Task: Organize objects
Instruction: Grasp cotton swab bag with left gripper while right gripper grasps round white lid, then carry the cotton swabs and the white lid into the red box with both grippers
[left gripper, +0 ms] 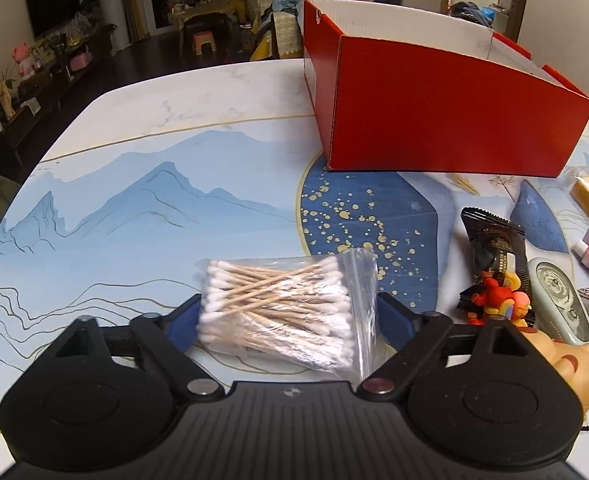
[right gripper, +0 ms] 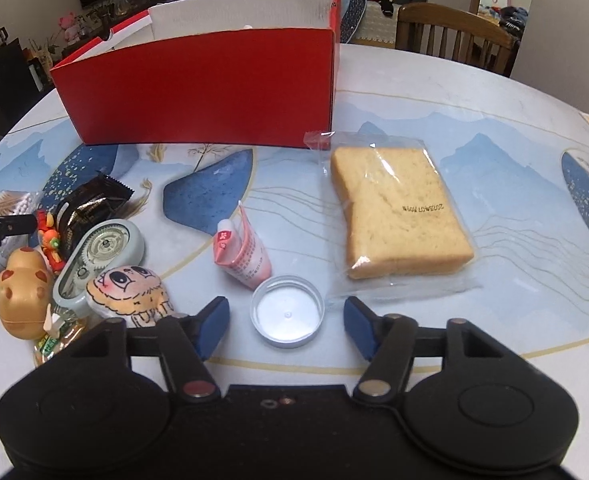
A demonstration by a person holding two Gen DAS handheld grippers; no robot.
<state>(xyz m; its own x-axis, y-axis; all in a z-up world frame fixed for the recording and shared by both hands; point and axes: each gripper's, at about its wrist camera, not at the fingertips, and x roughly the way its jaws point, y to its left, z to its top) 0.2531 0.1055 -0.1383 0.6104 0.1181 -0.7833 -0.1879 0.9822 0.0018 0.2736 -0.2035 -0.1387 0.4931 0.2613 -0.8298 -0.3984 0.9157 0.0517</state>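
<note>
A clear bag of cotton swabs [left gripper: 278, 304] lies on the painted table [left gripper: 134, 208] between the blue pads of my left gripper [left gripper: 290, 316]. The pads stand at the bag's two sides and the bag does not look squeezed. In the right wrist view a white plastic cap [right gripper: 287, 312] lies open side up between the fingers of my right gripper [right gripper: 286, 320], with a gap on each side. A red open-topped box [left gripper: 434, 120] [right gripper: 198, 88] stands behind both.
Wrapped bread [right gripper: 398, 212] lies right of the cap, a pink tube [right gripper: 246, 256] just behind it. To its left crowd a plush face [right gripper: 130, 292], tape dispenser [right gripper: 102, 252], black packet [right gripper: 90, 204], red toy [right gripper: 48, 236] and golden figurine [right gripper: 22, 292]. A wooden chair [right gripper: 454, 36] stands beyond the table.
</note>
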